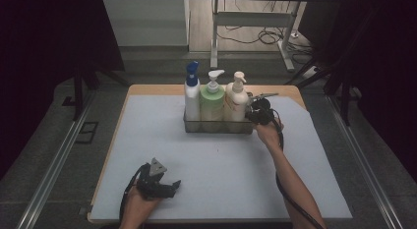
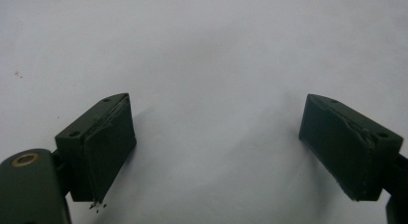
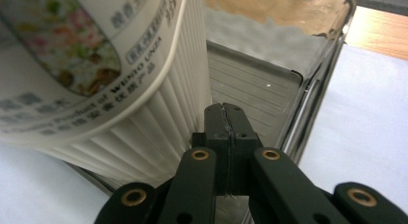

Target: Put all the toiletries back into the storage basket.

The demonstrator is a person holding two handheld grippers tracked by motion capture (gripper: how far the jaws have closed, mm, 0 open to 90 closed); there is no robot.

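Three pump bottles stand upright in a clear basket [image 1: 219,126] at the back middle of the mat: a white one with a blue top [image 1: 192,94], a green one [image 1: 212,100] and a cream one [image 1: 237,99]. My right gripper [image 1: 256,111] is at the basket's right end, beside the cream bottle. In the right gripper view its jaws [image 3: 225,120] are pressed together with nothing seen between them, the ribbed cream bottle [image 3: 96,65] just to their left and the basket's wall [image 3: 255,84] behind. My left gripper [image 1: 172,185] rests near the front left, jaws wide apart over bare mat [image 2: 216,147].
A pale blue-grey mat [image 1: 221,165] covers the wooden table [image 1: 162,89]. Beyond the table stand a white desk frame [image 1: 255,22] and loose cables on the floor. Metal rails [image 1: 54,165] run along both sides of the table.
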